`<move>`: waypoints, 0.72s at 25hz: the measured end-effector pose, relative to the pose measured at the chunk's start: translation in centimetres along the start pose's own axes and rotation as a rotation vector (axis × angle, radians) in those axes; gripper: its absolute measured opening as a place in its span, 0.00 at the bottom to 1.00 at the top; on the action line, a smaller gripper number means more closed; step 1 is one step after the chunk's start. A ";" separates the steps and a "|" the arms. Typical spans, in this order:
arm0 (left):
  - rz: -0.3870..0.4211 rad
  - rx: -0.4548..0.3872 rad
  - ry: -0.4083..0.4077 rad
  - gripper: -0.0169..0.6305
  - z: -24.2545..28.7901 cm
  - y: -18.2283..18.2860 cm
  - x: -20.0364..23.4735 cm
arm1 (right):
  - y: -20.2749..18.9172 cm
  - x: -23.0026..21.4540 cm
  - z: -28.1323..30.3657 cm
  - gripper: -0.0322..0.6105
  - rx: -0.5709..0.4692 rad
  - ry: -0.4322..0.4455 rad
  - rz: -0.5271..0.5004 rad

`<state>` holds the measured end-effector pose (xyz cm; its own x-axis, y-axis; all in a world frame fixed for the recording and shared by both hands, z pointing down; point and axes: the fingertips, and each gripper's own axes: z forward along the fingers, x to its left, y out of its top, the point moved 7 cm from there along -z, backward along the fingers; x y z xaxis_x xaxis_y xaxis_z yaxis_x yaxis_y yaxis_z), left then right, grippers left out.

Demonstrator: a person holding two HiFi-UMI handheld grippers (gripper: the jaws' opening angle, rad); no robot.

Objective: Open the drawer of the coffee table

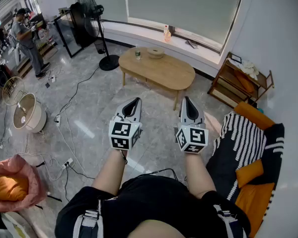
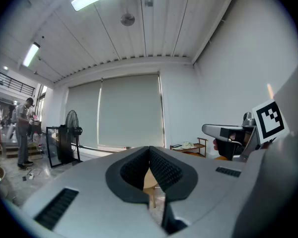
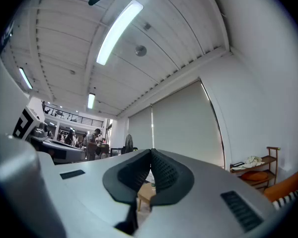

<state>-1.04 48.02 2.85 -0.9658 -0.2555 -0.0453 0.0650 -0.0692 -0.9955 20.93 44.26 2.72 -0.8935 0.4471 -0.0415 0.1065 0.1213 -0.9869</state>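
The oval wooden coffee table [image 1: 159, 69] stands on the grey floor some way ahead of me; its drawer does not show from here. My left gripper [image 1: 134, 102] and right gripper [image 1: 187, 100] are held side by side in front of my body, well short of the table. Both are shut with nothing between the jaws. In the left gripper view a sliver of the table [image 2: 150, 182] shows past the shut left gripper [image 2: 149, 158]. The right gripper view shows the table [image 3: 144, 192] low behind the closed tips of the right gripper [image 3: 151, 158].
A cup [image 1: 137, 54], a round bowl [image 1: 156, 52] sit on the table. A standing fan [image 1: 95, 14] is at its left, a wooden shelf [image 1: 238, 81] at its right, a striped sofa [image 1: 248, 148] beside me. Cables [image 1: 64, 128] trail across the floor. A person [image 1: 26, 38] stands far left.
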 end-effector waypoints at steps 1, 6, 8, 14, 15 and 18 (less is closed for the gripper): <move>0.002 0.001 0.001 0.06 -0.2 0.0 0.1 | 0.0 0.2 -0.1 0.07 -0.002 -0.001 0.003; 0.001 0.000 0.004 0.06 -1.2 0.0 0.8 | 0.2 1.3 -0.4 0.08 -0.014 -0.008 0.011; -0.001 -0.003 0.003 0.06 -1.4 0.0 1.1 | 0.2 1.8 -0.4 0.08 -0.013 -0.007 -0.003; -0.010 -0.019 -0.009 0.06 -2.9 -0.4 2.5 | 0.3 4.3 -0.8 0.08 -0.016 -0.003 -0.028; -0.012 -0.021 -0.012 0.06 -3.2 -0.5 2.9 | 0.2 4.8 -0.8 0.08 -0.016 -0.007 -0.031; -0.003 -0.028 -0.026 0.06 -4.2 -1.1 4.0 | -0.2 6.0 -1.2 0.08 -0.014 -0.025 -0.043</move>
<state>-6.05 51.12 3.45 -0.9590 -0.2806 -0.0402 0.0545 -0.0435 -0.9976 16.06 48.00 2.83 -0.9082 0.4186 -0.0030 0.0735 0.1524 -0.9856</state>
